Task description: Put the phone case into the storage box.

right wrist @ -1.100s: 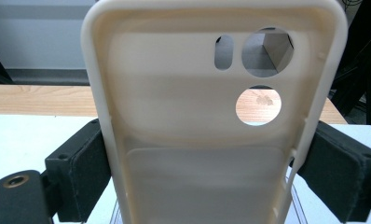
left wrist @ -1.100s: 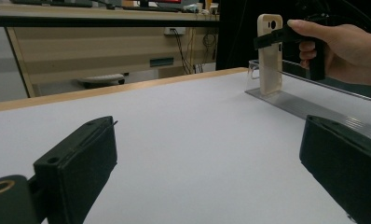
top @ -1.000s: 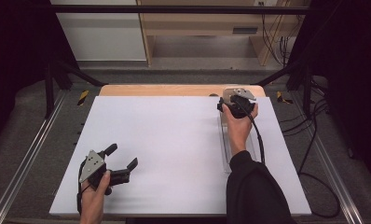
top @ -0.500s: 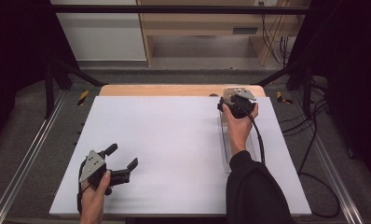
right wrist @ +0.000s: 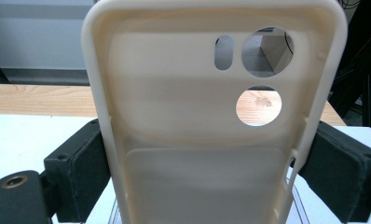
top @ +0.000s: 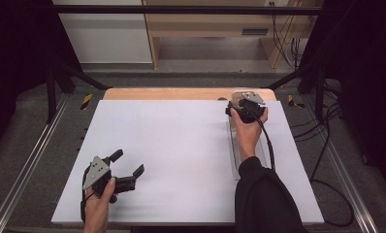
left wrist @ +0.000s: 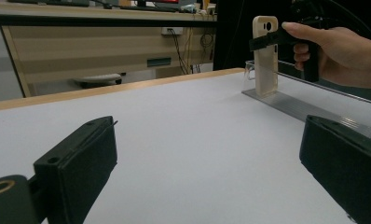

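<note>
A cream phone case (left wrist: 265, 56) stands upright at the far right of the table, its lower end inside a clear acrylic rack (left wrist: 309, 105). My right gripper (top: 244, 104) is shut on the case's two side edges, with the case (right wrist: 174, 116) close in front of the camera and its camera holes at the top. The rack (top: 233, 145) runs along the right side of the white board (top: 181, 145), partly under the person's forearm. My left gripper (top: 128, 162) rests near the front left of the board, open, with nothing between its jaws (left wrist: 207, 172).
The white board lies on a wooden table whose far edge (top: 181, 93) shows behind it. Metal rails (top: 26, 170) run along both sides. A cable (top: 268, 145) trails from the right gripper over the board. Shelving and wires stand beyond the table.
</note>
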Demonstrator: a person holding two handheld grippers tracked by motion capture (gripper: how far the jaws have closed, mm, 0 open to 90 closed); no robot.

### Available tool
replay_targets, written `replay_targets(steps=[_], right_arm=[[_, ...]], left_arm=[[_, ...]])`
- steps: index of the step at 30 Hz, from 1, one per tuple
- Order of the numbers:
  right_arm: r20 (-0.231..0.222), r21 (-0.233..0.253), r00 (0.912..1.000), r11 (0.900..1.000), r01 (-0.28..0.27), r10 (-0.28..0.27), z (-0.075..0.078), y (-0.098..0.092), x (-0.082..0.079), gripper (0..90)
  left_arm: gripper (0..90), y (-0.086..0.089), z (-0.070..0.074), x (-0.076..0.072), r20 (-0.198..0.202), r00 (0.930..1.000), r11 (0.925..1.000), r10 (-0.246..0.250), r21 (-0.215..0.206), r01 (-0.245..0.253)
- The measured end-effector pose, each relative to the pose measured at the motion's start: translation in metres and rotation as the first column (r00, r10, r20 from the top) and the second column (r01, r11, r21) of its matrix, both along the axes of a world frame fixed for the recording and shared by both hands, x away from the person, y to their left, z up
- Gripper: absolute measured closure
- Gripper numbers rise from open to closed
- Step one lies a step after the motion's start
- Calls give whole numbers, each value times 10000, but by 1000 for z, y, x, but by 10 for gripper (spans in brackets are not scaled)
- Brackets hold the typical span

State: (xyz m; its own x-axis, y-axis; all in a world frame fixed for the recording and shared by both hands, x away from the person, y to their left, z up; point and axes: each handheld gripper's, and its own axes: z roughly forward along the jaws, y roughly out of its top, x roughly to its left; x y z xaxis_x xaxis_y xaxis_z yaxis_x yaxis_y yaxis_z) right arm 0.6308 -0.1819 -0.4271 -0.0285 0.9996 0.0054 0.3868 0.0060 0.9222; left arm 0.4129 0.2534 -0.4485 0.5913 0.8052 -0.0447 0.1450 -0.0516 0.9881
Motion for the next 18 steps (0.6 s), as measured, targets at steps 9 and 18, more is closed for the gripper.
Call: replay_targets(steps=[9, 18], right_arm=[[50, 24, 10000, 10000, -62, 62, 1, 0, 0, 97], [86, 134, 10000, 9999, -47, 45, 2, 0, 1, 72]], left_arm=[[36, -1, 0, 0, -28, 10000, 10000, -51, -13, 51], [36, -1, 0, 0, -56, 10000, 10000, -69, -24, 69]])
